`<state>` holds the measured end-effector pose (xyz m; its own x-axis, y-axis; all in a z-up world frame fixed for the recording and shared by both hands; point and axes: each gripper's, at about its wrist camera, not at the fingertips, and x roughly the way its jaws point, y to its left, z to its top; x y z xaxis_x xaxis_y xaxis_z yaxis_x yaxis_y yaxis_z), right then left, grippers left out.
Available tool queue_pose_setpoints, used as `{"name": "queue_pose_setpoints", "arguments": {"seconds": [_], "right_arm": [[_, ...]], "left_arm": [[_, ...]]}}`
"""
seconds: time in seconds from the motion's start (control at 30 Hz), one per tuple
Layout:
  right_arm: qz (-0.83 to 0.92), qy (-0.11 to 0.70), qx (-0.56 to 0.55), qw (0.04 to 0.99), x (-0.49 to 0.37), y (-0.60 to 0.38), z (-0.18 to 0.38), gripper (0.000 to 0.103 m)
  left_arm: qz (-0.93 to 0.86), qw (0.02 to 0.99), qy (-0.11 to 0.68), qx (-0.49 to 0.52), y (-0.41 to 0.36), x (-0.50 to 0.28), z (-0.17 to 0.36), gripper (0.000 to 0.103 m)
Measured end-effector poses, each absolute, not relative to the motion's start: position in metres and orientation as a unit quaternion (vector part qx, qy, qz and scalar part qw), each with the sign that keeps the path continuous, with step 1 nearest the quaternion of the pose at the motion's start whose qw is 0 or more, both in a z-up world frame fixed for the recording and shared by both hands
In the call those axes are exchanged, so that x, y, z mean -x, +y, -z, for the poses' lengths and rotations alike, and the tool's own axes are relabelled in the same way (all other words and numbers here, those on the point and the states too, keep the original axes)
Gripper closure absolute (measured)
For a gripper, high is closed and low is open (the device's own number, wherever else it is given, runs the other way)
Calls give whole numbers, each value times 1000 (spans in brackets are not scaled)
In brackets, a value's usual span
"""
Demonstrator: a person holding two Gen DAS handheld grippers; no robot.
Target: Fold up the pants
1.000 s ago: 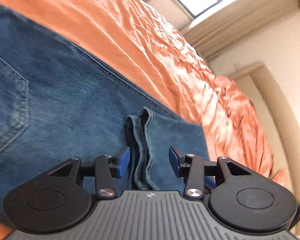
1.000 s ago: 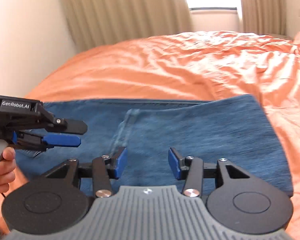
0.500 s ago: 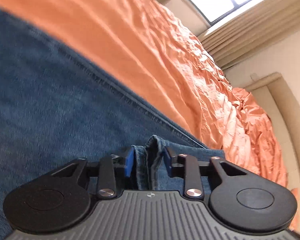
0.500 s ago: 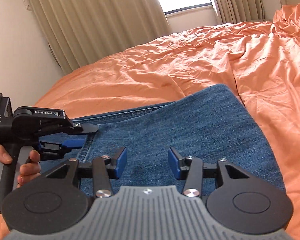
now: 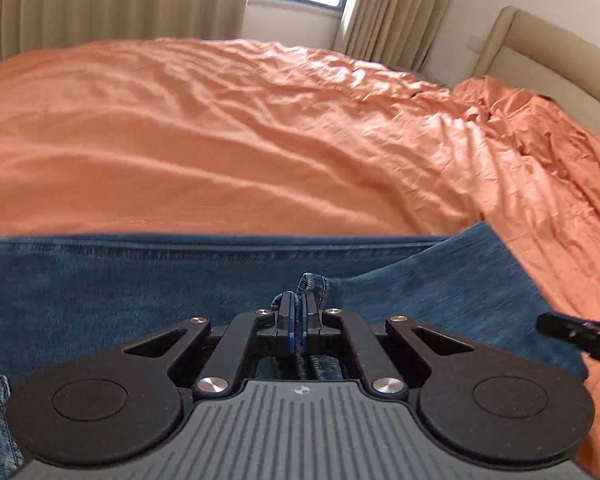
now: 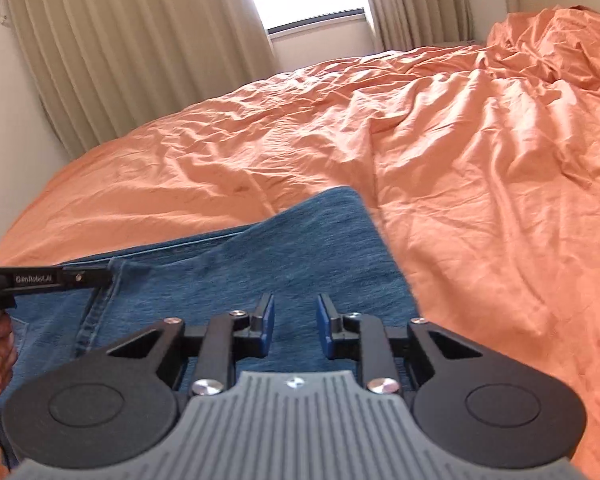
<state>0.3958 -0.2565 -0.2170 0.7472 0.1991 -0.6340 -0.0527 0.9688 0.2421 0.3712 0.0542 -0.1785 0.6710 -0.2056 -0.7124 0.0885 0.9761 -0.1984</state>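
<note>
A: Where are your blue denim pants (image 5: 148, 280)?
B: Flat on the bed's wrinkled orange sheet (image 5: 228, 140) — your left claw (image 5: 299, 322) is pinched on a hem fold.
A: And the right claw (image 6: 295, 326)?
B: Parted above the denim — gripping nothing.

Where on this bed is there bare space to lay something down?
Bare orange sheet lies between the jeans and the curtains. It is crowded near the left gripper, shut on the hem, and the open right gripper.
</note>
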Motion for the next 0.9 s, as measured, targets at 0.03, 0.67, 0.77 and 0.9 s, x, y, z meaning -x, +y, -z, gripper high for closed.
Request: {"name": "queue_pose_setpoints", "arguments": {"seconds": [0.03, 0.67, 0.77, 0.9], "right_arm": [[-55, 349, -110, 929, -396, -264, 218, 91], [-35, 355, -153, 921, -327, -324, 213, 88], [-44, 373, -126, 918, -317, -315, 216, 74], [-61, 382, -81, 919, -316, -298, 220, 63]], "left_arm": [[75, 908, 406, 76, 58, -372, 186, 101], [35, 909, 402, 99, 47, -339, 141, 97], [57, 908, 405, 94, 29, -317, 132, 97], [66, 906, 415, 43, 0, -298, 139, 97]]}}
